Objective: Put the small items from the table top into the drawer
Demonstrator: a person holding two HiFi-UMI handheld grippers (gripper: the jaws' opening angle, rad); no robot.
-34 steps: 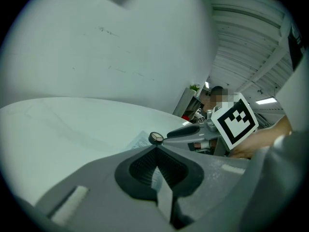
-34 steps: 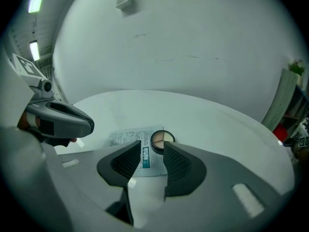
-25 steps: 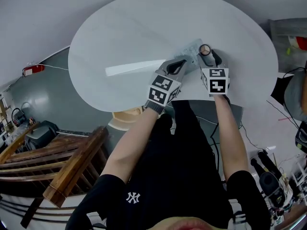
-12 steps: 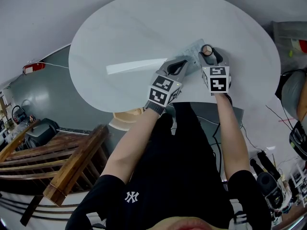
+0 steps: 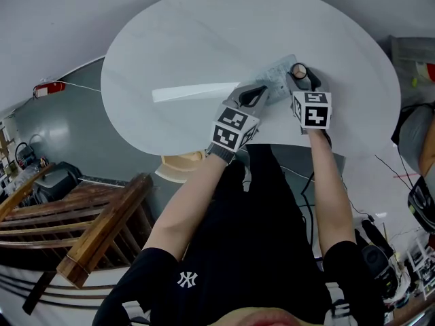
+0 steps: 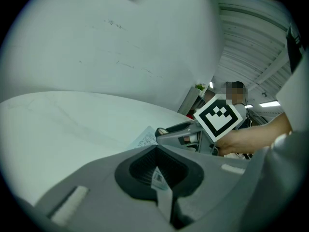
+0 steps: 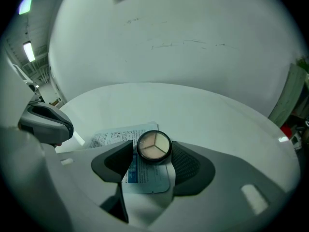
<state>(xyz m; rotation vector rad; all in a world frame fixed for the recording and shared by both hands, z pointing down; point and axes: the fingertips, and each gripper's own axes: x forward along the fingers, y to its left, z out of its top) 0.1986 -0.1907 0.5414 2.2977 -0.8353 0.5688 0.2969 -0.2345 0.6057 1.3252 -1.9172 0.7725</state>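
Txt log, this moment:
- White "NY" logo on my black top: the only mark I can read outright.
- L marker cube and R marker cube: b/w square code patterns, not lettering.
- Printed packet under the round compact, which sits clamped in my R gripper: blue txt block plus rows of fine print, too small to read.
- Label strip pinched in my L gripper: barcode-like print, chars illegible.
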